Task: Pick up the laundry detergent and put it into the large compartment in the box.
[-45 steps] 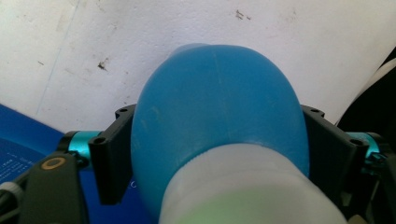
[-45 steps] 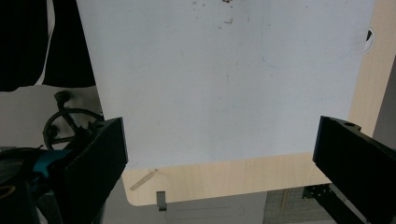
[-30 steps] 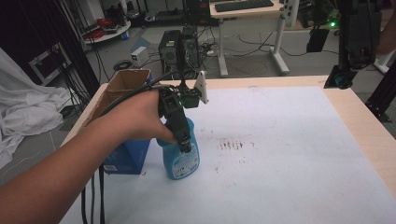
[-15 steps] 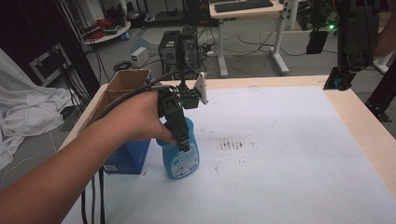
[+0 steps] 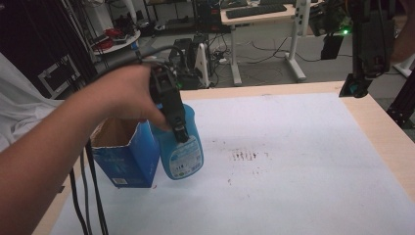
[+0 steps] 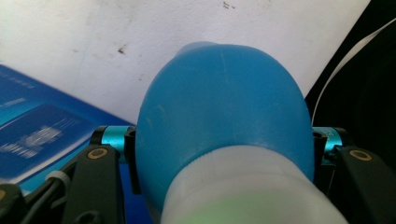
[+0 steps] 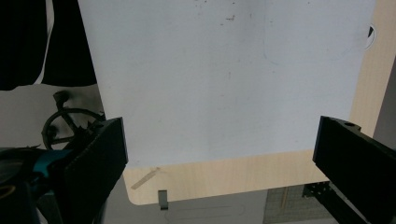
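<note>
A translucent blue bottle [image 5: 182, 149] with a label leans slightly just over the white sheet [image 5: 293, 161], beside an open blue box [image 5: 125, 159]. My left gripper [image 5: 178, 129] comes down from above and is shut on the bottle's upper part. In the left gripper view the bottle's blue shoulder [image 6: 224, 112] bulges between the two black jaws, its white neck [image 6: 247, 191] nearest the camera, and the box [image 6: 42, 135] lies at the left. My right gripper [image 5: 369, 44] hangs high over the table's far right corner. Its jaws stand wide apart and empty above the sheet [image 7: 224, 70].
Dark smudges [image 5: 247, 156] mark the sheet's middle. The wooden table edge [image 5: 386, 132] frames the sheet on the right and far side. Black cables [image 5: 93, 196] trail off the left edge. Desks and computer gear [image 5: 195, 54] stand on the floor beyond the table.
My left hand has shifted a little left and up, taking the bottle closer to the blue box and tilting it. The right gripper has stayed in place.
</note>
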The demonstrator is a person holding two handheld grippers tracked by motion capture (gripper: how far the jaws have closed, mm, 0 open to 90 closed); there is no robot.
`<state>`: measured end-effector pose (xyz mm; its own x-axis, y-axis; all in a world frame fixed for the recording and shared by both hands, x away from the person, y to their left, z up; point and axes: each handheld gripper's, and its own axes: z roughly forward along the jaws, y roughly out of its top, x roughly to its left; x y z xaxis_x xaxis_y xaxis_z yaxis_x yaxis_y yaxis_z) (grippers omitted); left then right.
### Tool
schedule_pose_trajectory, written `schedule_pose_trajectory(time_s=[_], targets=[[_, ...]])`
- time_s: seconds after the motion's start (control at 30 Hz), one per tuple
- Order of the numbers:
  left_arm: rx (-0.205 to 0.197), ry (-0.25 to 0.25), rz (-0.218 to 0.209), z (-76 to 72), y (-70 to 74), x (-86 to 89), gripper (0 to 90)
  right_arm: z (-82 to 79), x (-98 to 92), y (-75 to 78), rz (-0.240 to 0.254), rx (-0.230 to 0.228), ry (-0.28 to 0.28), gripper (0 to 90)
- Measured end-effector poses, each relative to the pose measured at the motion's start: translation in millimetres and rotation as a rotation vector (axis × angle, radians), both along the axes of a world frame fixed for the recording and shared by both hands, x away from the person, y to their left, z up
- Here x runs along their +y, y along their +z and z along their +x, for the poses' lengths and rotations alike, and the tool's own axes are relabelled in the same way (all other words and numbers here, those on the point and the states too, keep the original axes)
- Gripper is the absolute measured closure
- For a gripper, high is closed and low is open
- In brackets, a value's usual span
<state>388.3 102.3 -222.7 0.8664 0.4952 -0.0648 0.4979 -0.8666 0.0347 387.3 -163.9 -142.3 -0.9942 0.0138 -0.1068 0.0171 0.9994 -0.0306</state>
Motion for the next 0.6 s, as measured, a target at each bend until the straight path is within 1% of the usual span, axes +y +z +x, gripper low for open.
schedule_pose_trajectory(time_s=[0.03,0.07,0.1,0.23,0.37,0.4,0.43,0.5,0.53,0.6], targets=[[-0.002,0.001,0.0,0.7,9.0,1.9,39.1,0.3,0.0,-0.6,0.001,0.001,0.008,2.1],[-0.005,0.008,0.0,1.0,16.3,3.4,39.2,-0.2,0.0,-0.9,-0.002,-0.001,0.008,2.1],[-0.008,0.005,0.001,1.3,25.6,5.1,39.2,-0.2,-0.1,-1.1,-0.004,0.001,0.007,2.1],[-0.015,0.016,-0.004,1.6,51.9,11.1,39.1,-0.6,0.0,-0.2,0.003,-0.001,0.01,2.1],[-0.038,0.043,-0.013,1.2,77.0,20.5,39.1,-1.3,-0.4,-1.0,0.0,-0.001,0.006,2.1],[-0.038,0.043,-0.013,1.2,77.0,20.5,39.1,-1.3,-0.4,-1.0,0.0,-0.001,0.006,2.1],[-0.052,0.067,-0.027,2.0,90.5,28.9,39.1,-1.1,-1.7,-2.4,-0.003,0.002,0.004,2.1],[-0.051,0.097,-0.035,4.2,98.6,37.0,39.1,-0.6,-2.3,-2.6,-0.003,0.003,0.0,2.1],[-0.049,0.119,-0.036,5.3,101.6,41.1,39.1,-0.4,-2.4,-2.6,-0.002,0.003,-0.001,2.1],[-0.042,0.141,-0.029,7.4,105.8,48.9,39.1,0.2,-1.6,-2.9,-0.001,0.003,0.0,2.1]])
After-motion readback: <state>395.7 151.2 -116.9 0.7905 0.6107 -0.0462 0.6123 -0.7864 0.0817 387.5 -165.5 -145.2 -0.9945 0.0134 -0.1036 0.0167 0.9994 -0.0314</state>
